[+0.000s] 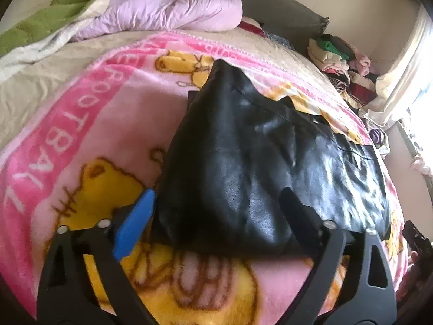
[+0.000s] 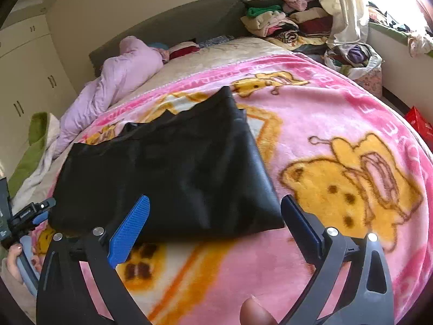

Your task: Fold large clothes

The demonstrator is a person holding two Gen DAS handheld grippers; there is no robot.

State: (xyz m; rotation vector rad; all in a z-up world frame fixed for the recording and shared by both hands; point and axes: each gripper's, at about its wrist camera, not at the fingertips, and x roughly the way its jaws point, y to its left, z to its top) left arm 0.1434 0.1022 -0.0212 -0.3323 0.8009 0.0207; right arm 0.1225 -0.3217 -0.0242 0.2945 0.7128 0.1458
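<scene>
A black leather-look garment [image 1: 257, 168] lies folded on the pink bear-print blanket [image 1: 81, 140]. It also shows in the right wrist view [image 2: 167, 168]. My left gripper [image 1: 216, 205] is open, its jaws spread across the garment's near left corner, hovering just above it. My right gripper [image 2: 216, 214] is open, its jaws straddling the garment's near right corner. Neither holds anything. The left gripper's body [image 2: 29, 214] shows at the left edge of the right wrist view.
A crumpled lilac quilt [image 1: 173, 8] and green-and-cream bedding [image 1: 54, 13] lie at the bed's head. A pile of folded clothes [image 2: 284, 19] sits at the far corner by a curtain [image 2: 343, 8]. White wardrobes [image 2: 24, 75] stand left. A red box [image 2: 419, 124] is right.
</scene>
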